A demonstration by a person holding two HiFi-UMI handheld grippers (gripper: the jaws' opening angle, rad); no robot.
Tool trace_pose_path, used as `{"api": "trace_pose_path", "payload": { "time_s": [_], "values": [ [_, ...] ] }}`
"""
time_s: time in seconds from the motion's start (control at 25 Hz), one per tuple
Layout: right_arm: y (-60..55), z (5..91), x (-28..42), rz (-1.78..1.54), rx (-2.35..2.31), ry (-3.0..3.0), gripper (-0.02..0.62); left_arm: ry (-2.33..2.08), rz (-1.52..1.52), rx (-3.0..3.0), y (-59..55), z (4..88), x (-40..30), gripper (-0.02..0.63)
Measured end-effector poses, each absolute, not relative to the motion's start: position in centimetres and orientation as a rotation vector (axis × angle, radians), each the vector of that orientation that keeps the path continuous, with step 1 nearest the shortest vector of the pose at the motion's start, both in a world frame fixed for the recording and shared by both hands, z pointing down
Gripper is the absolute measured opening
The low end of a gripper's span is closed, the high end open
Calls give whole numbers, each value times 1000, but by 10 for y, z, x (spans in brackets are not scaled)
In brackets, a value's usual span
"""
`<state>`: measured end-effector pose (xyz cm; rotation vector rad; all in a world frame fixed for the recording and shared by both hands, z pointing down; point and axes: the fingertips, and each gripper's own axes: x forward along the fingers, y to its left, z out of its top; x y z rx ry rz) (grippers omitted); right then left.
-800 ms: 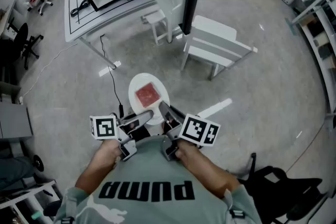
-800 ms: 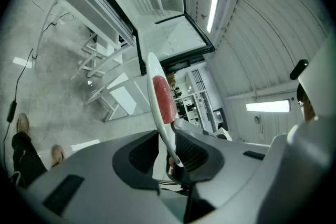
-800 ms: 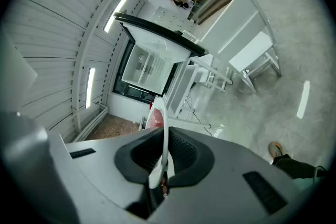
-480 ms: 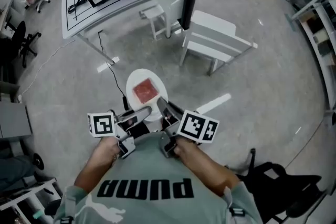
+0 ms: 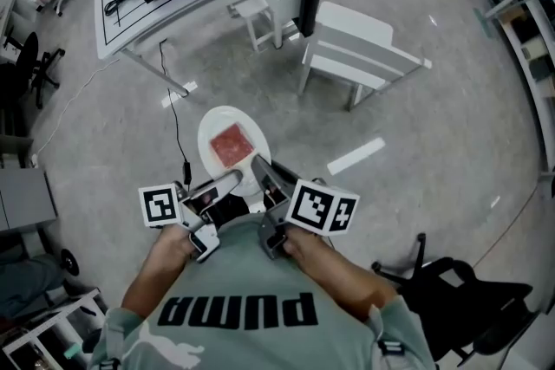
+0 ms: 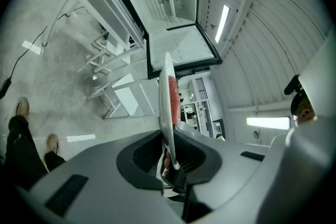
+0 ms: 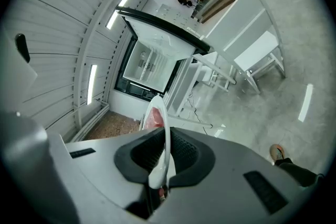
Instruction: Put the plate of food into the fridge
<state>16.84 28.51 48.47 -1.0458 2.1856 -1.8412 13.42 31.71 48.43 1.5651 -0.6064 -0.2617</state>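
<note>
plate [image 5: 209, 139] x1 | red food piece [image 5: 231, 144] x1 | left tool [image 5: 231, 180], right tool [image 5: 261, 169]: both pinching plate rim

Sage-green T-shirt [image 5: 251, 321], black lettering [image 5: 240, 310], grey left tool [image 5: 231, 180] and right tool [image 5: 258, 163], white black-marked cubes [image 5: 160, 205]

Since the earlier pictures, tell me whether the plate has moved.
Yes. In the head view the plate has shifted slightly left, away from the white floor strip.

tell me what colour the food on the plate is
The food is reddish pink, on the white plate; clearest in the head view.
</note>
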Motion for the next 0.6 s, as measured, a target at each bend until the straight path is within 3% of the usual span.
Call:
{"api": "trace_pose_path", "payload": {
  "time_s": [0.6],
  "values": [
    [275, 474, 160, -1784, -1032, 2268, 29, -524, -456, 1422, 302, 471, 122, 40]
  ]
}}
